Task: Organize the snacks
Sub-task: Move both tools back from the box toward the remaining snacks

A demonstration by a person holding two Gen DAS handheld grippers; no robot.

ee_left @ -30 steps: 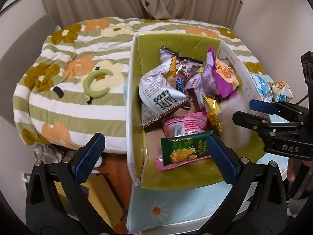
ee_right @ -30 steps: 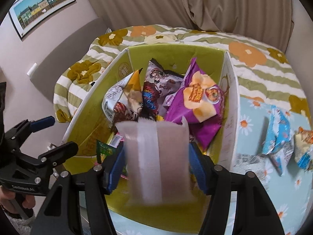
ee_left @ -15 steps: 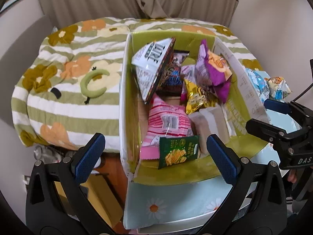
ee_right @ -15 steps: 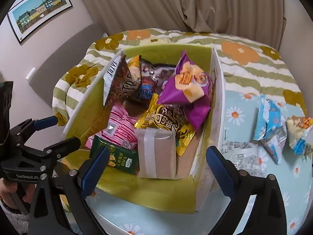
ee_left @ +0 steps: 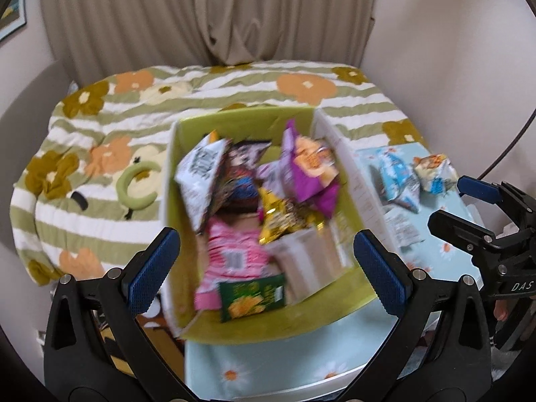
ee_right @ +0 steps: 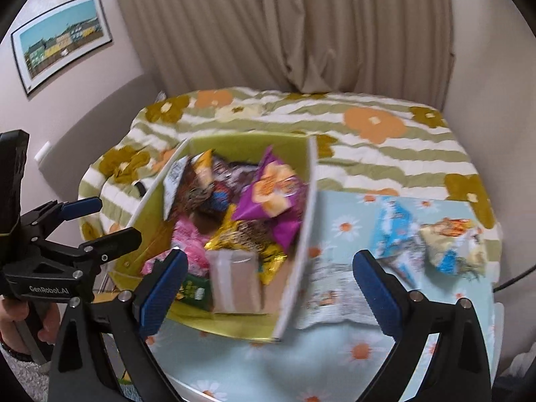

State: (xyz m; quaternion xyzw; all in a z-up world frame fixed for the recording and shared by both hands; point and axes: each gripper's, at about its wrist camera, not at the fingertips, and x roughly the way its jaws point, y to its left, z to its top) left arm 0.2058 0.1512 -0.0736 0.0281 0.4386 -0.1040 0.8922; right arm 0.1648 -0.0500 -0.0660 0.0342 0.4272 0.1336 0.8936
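Now green-lined box point(ee_right: 234, 147) heaped with crumpled snack packets point(ee_left: 311, 167); both grippers' fingers released, empty.

- Setting: a bedroom in a home.
- Bed point(ee_left: 234, 93): fills the middle of the room, covered by a green-and-white striped quilt with orange and brown flowers.
- Curtains point(ee_right: 284, 26): beige, pleated, hanging behind the bed.
- Framed picture point(ee_right: 62, 42): a colourful townscape on the plain wall at left.
- Small table point(ee_right: 351, 345): in a daisy-print cloth, beside the bed, bearing a green box point(ee_left: 234, 124) of snack packets.
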